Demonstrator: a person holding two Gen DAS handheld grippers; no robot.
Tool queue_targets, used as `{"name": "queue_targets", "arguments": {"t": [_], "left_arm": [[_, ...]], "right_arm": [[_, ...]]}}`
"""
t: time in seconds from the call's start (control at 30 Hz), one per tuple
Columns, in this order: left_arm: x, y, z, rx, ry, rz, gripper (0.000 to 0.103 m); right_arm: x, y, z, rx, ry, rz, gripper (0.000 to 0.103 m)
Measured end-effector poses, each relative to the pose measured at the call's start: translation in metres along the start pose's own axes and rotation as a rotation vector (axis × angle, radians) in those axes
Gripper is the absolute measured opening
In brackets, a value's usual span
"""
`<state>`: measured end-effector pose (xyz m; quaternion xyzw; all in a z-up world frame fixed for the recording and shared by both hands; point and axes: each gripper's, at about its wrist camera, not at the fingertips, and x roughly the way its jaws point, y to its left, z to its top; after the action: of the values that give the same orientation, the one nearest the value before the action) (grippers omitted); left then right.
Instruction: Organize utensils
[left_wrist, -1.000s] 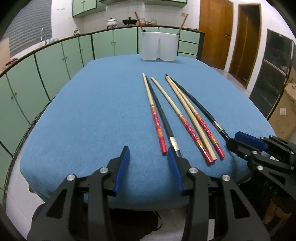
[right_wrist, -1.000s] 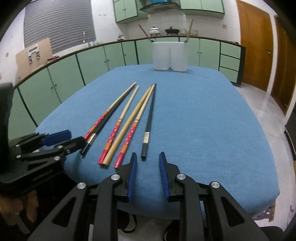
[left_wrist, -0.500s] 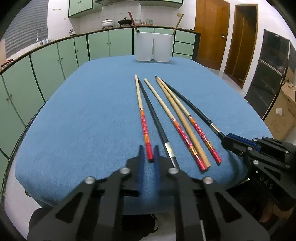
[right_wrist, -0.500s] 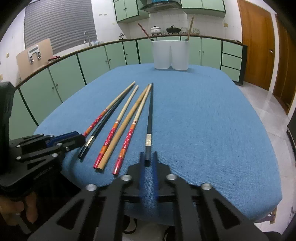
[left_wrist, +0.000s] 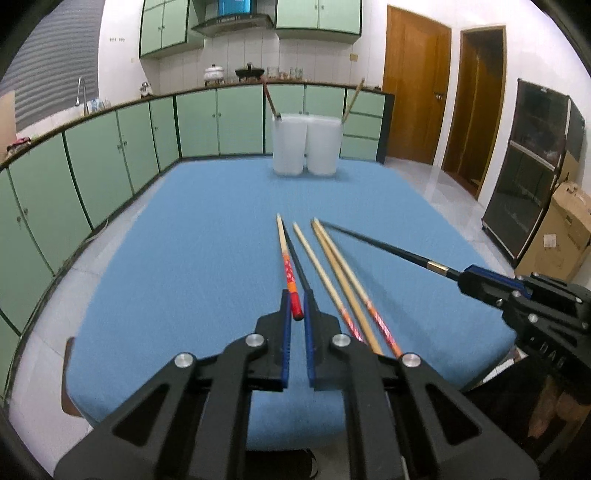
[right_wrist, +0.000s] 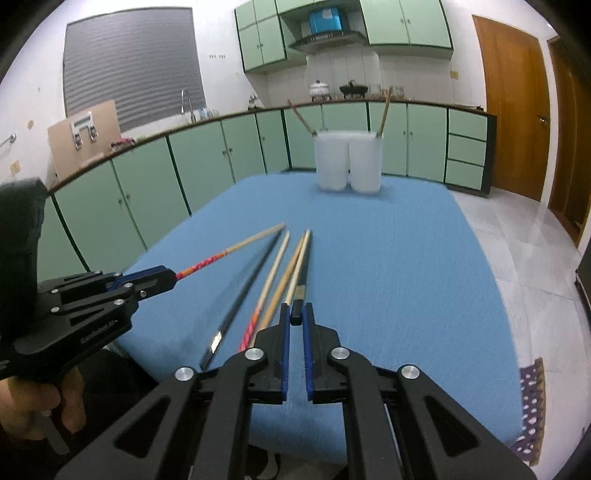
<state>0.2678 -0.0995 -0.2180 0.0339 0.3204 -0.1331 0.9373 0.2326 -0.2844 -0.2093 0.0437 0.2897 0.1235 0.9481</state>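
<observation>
My left gripper (left_wrist: 296, 312) is shut on the red end of a red-and-cream chopstick (left_wrist: 286, 262) and holds it lifted, tip pointing away. It also shows in the right wrist view (right_wrist: 221, 254). My right gripper (right_wrist: 295, 317) is shut on the end of a black chopstick (right_wrist: 301, 284), lifted off the cloth; it shows in the left wrist view (left_wrist: 388, 249). Several more chopsticks (left_wrist: 340, 280) lie side by side on the blue tablecloth (left_wrist: 192, 258). Two white holder cups (left_wrist: 306, 146) stand at the far edge, each with a utensil in it.
Green kitchen cabinets (left_wrist: 110, 162) run along the left and back. Wooden doors (left_wrist: 417, 92) and a cardboard box (left_wrist: 557, 236) are to the right. The table's near edge (left_wrist: 288, 435) lies just under both grippers.
Both grippers shut on a chopstick end and lifted: the left one raised the red-and-cream chopstick, the right one raised the black chopstick. The other chopsticks stayed on the cloth.
</observation>
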Motion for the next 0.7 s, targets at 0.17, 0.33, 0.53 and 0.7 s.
{"name": "queue_targets", "arguments": {"t": [0.17,0.33,0.53,0.7], "left_arm": [[-0.009,0.005,0.032,0.004,-0.041,-0.001,0.005],[-0.006,0.009,0.059,0.014,-0.059,-0.005,0.005],[0.001,0.012,0.085,0.031,-0.071,-0.010,0.005],[0.010,0.023,0.110,0.027,-0.066,-0.028,0.005]], "right_arm": [[-0.007,-0.002,0.040,-0.018,-0.056,0.017,0.007],[0.002,-0.001,0.072,-0.054,-0.079,0.027,0.007],[0.023,-0.002,0.110,-0.087,-0.078,0.051,0.007],[0.042,-0.002,0.138,-0.116,-0.058,0.071,0.007]]}}
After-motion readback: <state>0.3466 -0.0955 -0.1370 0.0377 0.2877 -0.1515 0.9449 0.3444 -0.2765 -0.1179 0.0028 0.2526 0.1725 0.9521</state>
